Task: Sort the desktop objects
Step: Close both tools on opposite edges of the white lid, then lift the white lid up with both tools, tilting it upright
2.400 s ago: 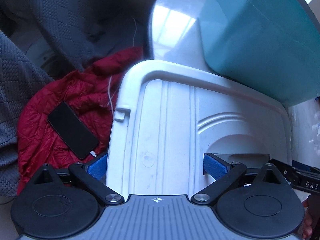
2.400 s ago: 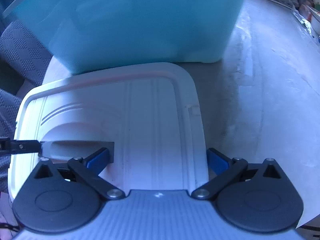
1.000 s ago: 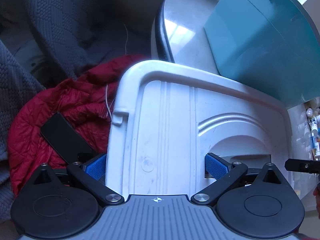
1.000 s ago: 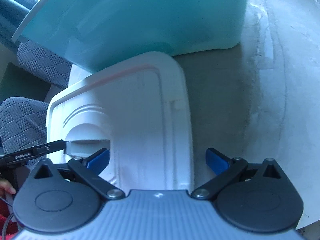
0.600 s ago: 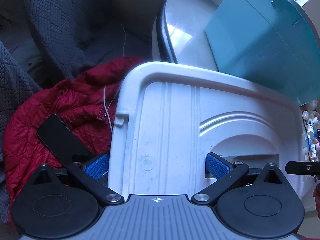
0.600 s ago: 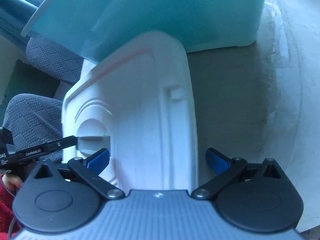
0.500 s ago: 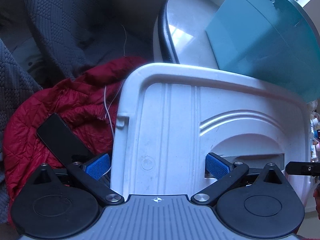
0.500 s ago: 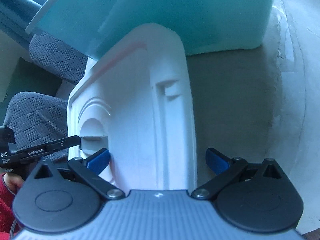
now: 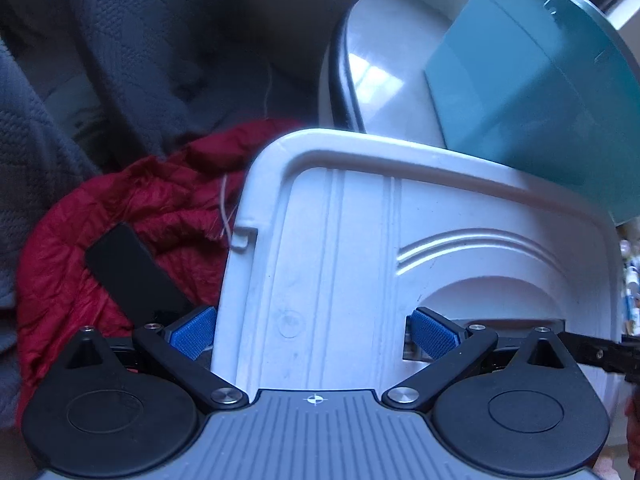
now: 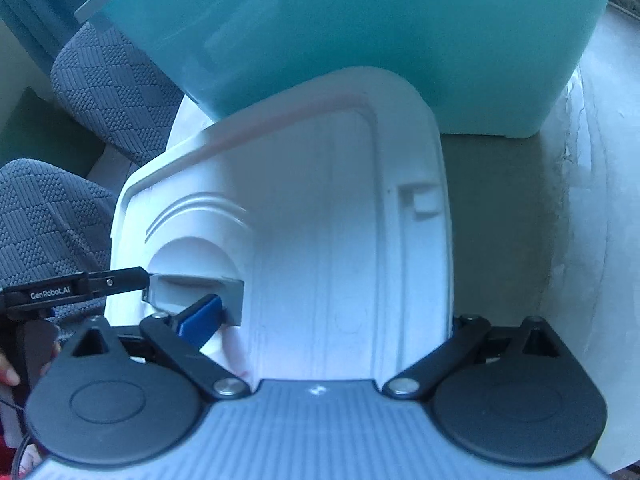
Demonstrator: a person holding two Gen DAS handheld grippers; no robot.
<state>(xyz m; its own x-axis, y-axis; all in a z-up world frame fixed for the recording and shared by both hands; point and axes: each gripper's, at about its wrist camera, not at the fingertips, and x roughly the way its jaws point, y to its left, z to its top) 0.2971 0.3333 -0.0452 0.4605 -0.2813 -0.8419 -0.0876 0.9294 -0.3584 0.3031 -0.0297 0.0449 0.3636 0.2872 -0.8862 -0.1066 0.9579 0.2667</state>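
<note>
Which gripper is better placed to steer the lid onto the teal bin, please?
Probably the right gripper: both grip the white lid, but the teal bin lies straight ahead of it only.

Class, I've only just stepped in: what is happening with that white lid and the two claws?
A person holds the white lid with both claws at once. The left claw spans one side of it, one finger in the handle recess and one at the outer edge; the right claw grips the opposite side the same way. The lid is tilted, its far edge near the teal bin. Beside it, a black phone lies on a red jacket.
</note>
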